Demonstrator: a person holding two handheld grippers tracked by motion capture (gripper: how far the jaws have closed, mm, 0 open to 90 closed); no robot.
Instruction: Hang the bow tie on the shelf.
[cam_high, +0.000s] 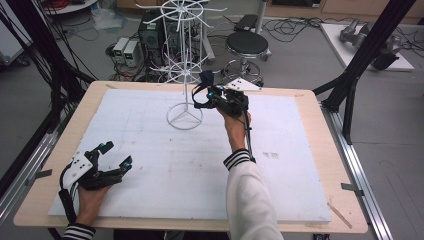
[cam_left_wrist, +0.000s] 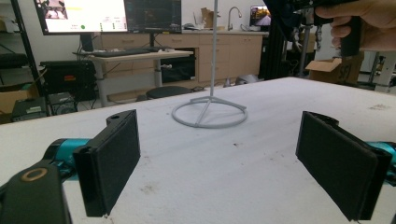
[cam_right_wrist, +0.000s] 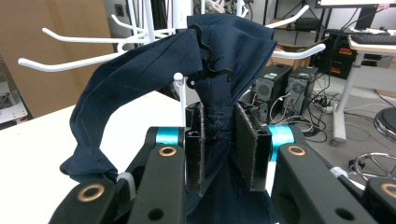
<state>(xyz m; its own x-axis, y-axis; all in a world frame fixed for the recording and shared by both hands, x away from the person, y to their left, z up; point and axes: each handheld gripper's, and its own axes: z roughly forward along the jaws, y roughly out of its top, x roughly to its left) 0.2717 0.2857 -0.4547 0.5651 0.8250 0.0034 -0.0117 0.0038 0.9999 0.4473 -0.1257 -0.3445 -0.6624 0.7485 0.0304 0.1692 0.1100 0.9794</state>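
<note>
Right gripper (cam_high: 205, 97) was raised over the far middle of the tabletop (cam_high: 300, 165), just beside the pole of a white wire display rack (cam_high: 184, 65). Its jaws were drawn in narrow, pinching a dark navy cloth (cam_right_wrist: 187, 70). In the right gripper view the cloth bunched between the pads (cam_right_wrist: 252, 144), and a fold of it trailed down to the left and hung loose. A small black wavy hook or clip (cam_right_wrist: 208, 56) sat against the cloth above the jaws; could not tell whether it was fastened to the cloth. White rack prongs (cam_right_wrist: 70, 60) spread out behind the cloth, close by; contact between cloth and prong not clear.

The rack's ring base (cam_high: 184, 117) stood on the white foam sheet (cam_high: 165, 165) covering the tabletop, toward the far edge, left of the right gripper.

Left gripper (cam_high: 112, 160) rested low near the near-left corner of the tabletop, well apart from the rack. Jaws spread wide, nothing between them; the left gripper view showed bare, scuffed sheet between its pads (cam_left_wrist: 112, 158) and the ring base farther off.

The person's right hand (cam_high: 235, 122) wore a white sleeve with a striped cuff.
</note>
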